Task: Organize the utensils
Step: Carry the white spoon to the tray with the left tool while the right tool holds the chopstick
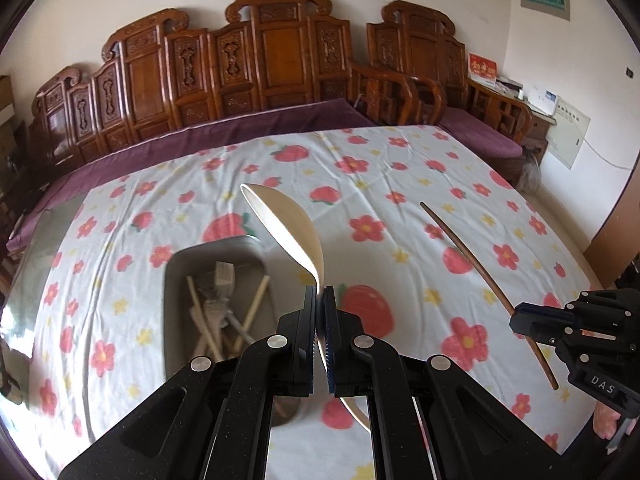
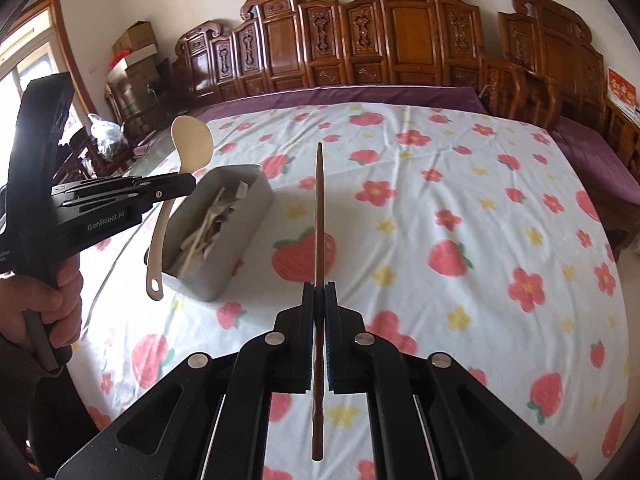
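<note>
While both show the spoon (image 1: 288,224), only right-wrist shows its handle end.

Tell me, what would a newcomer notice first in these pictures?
Two black tongs hold utensils above the strawberry-print tablecloth: the left tongs grip a cream long-handled spoon, the right tongs a thin brown chopstick. A grey rectangular bin holding pale utensils stands beside the spoon.

Both tongs clamped and raised, pointing steeply downward

The left tongs (image 1: 319,294) are pinched tight on a cream spoon (image 1: 288,224), a hand (image 2: 44,304) wrapped around their grip at the left of the right-wrist view. The right tongs (image 2: 319,292) are closed just as narrowly on a brown chopstick (image 2: 319,216), which runs straight out between the pads.
</note>
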Available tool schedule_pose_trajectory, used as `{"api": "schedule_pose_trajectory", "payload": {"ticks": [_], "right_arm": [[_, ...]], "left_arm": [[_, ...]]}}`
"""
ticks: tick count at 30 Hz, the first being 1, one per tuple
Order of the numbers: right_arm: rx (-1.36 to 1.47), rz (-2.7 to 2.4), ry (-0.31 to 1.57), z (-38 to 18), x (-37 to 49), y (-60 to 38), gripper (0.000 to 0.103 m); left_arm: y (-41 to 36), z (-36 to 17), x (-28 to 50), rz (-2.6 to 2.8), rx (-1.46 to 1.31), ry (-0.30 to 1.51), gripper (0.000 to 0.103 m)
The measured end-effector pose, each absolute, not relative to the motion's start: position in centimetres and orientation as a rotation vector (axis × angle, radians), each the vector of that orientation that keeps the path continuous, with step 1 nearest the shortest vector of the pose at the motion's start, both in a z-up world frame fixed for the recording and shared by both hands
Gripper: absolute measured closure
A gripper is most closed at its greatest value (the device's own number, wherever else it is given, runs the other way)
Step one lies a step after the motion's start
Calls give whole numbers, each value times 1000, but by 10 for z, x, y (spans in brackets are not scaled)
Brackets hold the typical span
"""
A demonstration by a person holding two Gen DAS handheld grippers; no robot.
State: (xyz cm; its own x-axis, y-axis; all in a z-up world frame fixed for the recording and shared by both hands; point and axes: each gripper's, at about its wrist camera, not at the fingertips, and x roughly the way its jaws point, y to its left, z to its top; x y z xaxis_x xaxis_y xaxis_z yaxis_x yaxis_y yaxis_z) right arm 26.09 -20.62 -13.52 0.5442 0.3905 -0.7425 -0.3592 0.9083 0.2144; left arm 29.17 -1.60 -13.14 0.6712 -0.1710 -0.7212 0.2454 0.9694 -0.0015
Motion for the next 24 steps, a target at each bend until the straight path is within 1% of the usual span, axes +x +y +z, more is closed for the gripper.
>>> {"api": "schedule_pose_trajectory", "payload": {"ticks": [9, 16, 24], "right_arm": [[12, 488, 895, -138, 283, -158, 97], [-11, 507, 902, -142, 289, -136, 97], [-27, 536, 896, -139, 293, -110, 97]], "left_arm": [[32, -132, 305, -198, 58, 780, 100], [64, -141, 319, -172, 20, 805, 100], [75, -163, 329, -168, 30, 869, 100]]}}
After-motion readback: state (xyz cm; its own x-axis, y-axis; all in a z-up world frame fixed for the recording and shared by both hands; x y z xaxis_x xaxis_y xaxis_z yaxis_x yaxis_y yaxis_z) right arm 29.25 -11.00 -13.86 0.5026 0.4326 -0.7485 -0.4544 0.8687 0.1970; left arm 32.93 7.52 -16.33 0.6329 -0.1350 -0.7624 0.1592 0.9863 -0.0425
